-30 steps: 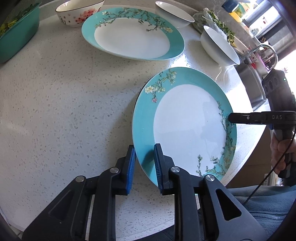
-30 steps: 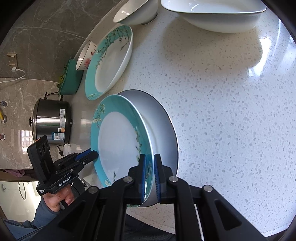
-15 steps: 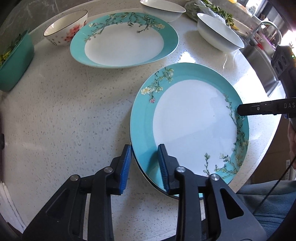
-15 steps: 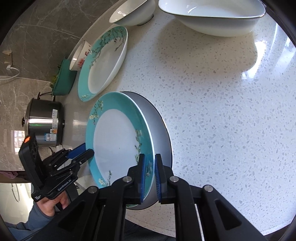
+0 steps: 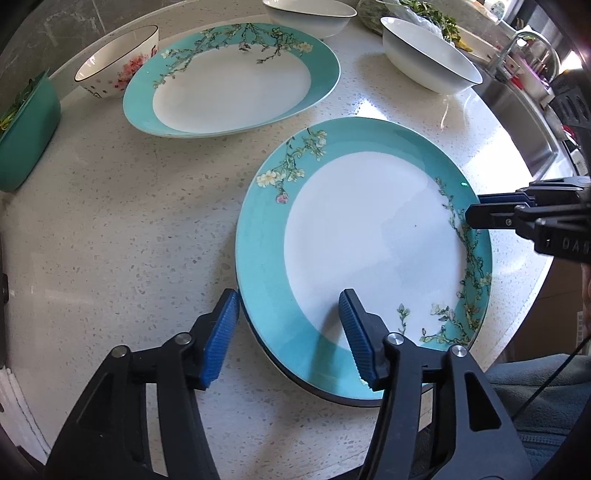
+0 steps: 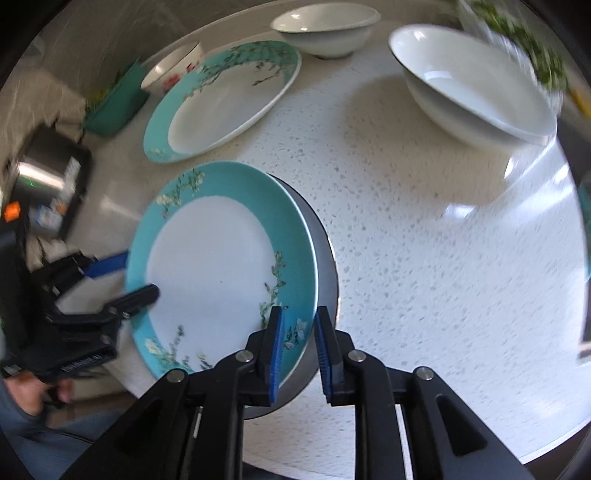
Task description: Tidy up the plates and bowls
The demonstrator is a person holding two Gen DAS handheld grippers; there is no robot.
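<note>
- Teal-rimmed plate (image 5: 369,251) with blossom sprigs, lying flat on a dark-edged plate (image 6: 325,258) at the near edge of the speckled white counter (image 5: 129,240); dark rim showing beneath it on the near side in the left wrist view and on the right in the right wrist view.
- Left gripper (image 5: 288,332) standing wide apart, jaws just been opening: one blue pad (image 5: 221,339) outside the teal rim over the counter, the other above the white centre; rim between them, neither pad pressing on it.
- Right gripper (image 6: 298,350) parted only a little, jaws just been opening too; rim of the stacked plates in the gap, pads clear of it in the right wrist view.
- Second teal-rimmed plate (image 5: 232,79) farther back on the counter, well apart from the stack.
- Small bowl with red flowers (image 5: 118,66) just beside that plate, on the left.
- Two white bowls behind and to the right: a shallow one (image 5: 310,14) at the back, a deeper one (image 5: 428,59) nearer the sink (image 5: 524,122).
- Green container (image 5: 26,129) at the far left edge.
- Leafy greens (image 5: 424,11) behind the deeper bowl.
- Right wrist view blurred toward the edges.
</note>
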